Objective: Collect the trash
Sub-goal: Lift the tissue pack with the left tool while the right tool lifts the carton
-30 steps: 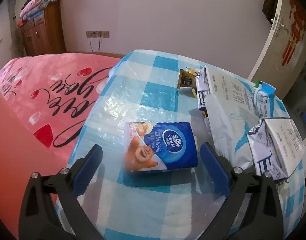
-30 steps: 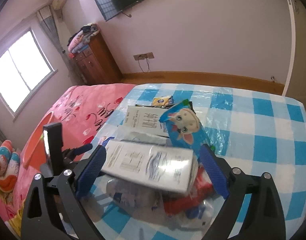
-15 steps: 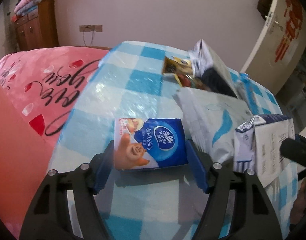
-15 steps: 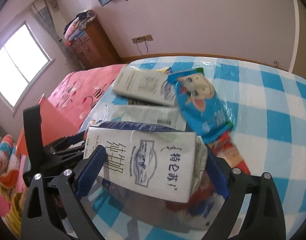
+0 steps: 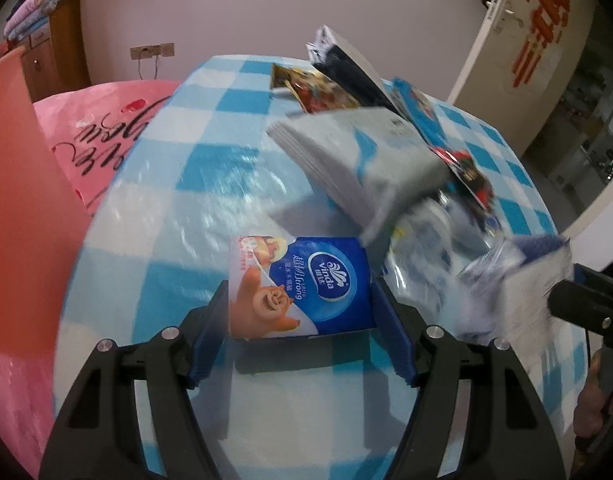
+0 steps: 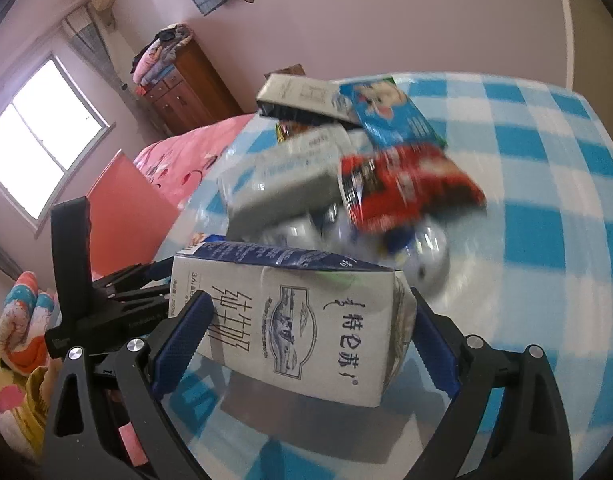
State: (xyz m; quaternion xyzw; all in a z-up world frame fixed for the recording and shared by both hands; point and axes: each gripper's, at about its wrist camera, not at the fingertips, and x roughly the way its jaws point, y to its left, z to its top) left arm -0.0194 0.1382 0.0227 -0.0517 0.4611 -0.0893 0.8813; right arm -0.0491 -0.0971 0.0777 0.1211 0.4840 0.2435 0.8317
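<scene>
Left wrist view: left gripper [image 5: 300, 330] at 6 o'clock, both blue pads pressed against the sides of the blue tissue pack [image 5: 302, 286] — grasped, pack lying just above the checked tablecloth [image 5: 210, 184]. At 3 o'clock of the pack, a blurred crumpled clear plastic wrapper [image 5: 434, 256]. Further out, toward 1 o'clock, a grey-white paper stack [image 5: 358, 160] tilts over the pack's far corner; beyond it a dark snack packet [image 5: 318, 88] and a carton standing on edge [image 5: 346, 64]. At 9 o'clock, a flat orange-red panel [image 5: 22, 216]; pink bedding [image 5: 106, 136] behind it. At 4 o'clock, part of the other tool's black frame and a hand [image 5: 598, 400].

Right wrist view: right gripper [image 6: 306, 344] at 6 o'clock — clenched on a white milk carton [image 6: 290, 320], pads touching both ends, carton tilted and lifted clear of the cloth. Behind it, toward 12 o'clock, a blurred heap: grey box [image 6: 290, 176], red snack bag [image 6: 406, 184], blue cartoon packet [image 6: 390, 116], a second carton [image 6: 302, 96] at the far edge. At 9 o'clock, the left tool's black body [image 6: 90, 304].
</scene>
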